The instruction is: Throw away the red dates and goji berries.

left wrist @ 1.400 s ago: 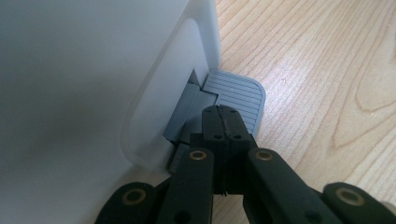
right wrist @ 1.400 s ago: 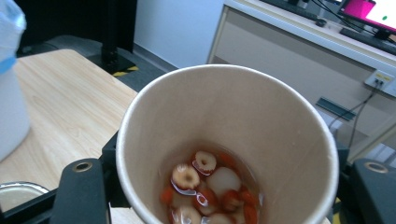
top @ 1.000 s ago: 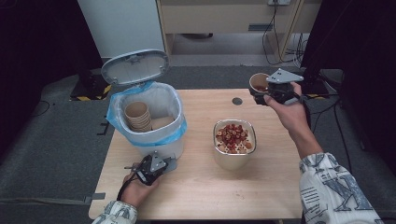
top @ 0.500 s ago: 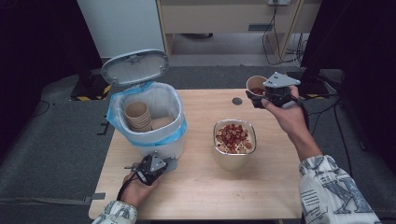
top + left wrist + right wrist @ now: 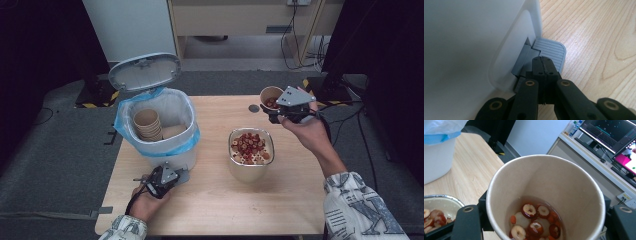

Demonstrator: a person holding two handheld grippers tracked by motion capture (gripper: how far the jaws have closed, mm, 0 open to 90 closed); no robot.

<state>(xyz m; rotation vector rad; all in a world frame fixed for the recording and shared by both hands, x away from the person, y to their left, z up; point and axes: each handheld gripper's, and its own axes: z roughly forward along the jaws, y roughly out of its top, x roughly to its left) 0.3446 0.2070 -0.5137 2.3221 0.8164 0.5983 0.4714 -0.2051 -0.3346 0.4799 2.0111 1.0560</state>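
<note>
Left tool (image 5: 543, 65), jaws closed, presses the bin pedal (image 5: 550, 53); right tool (image 5: 278, 111) holds the paper cup (image 5: 545, 200), next tipping it into the metal bowl (image 5: 251, 166)

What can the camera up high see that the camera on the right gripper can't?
The high view adds the raised lid, the stacked cups under it, and the left hand-held gripper, shut, at the bin's foot. The right gripper view adds the fruit slices in liquid at the cup's bottom, and computer screens behind. Both share the paper cup, the metal bowl of fruit, the blue-lined bin and the wooden table.
</note>
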